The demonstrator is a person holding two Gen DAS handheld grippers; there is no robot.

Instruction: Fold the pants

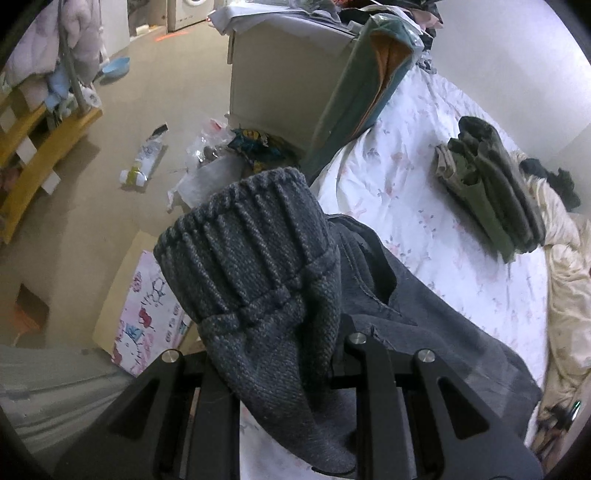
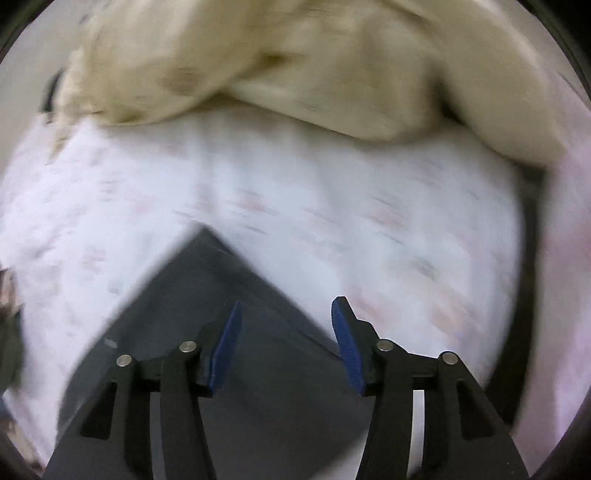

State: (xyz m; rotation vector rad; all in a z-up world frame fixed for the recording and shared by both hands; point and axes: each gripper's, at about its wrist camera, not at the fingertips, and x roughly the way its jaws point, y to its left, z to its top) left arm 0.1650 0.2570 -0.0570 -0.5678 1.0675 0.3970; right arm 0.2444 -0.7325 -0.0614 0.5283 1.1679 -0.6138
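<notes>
Both grippers tilt steeply down over pants.

A lived-in home bedroom. A bed with a floral sheet lies beyond the fingers, bearing a stack of folded clothes and a cream quilt. Left of the fingers: a littered floor, a blue basin, a washing machine.

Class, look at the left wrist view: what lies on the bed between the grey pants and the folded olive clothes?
Only bare floral bedsheet separates the grey pants from the folded olive clothes.
</notes>
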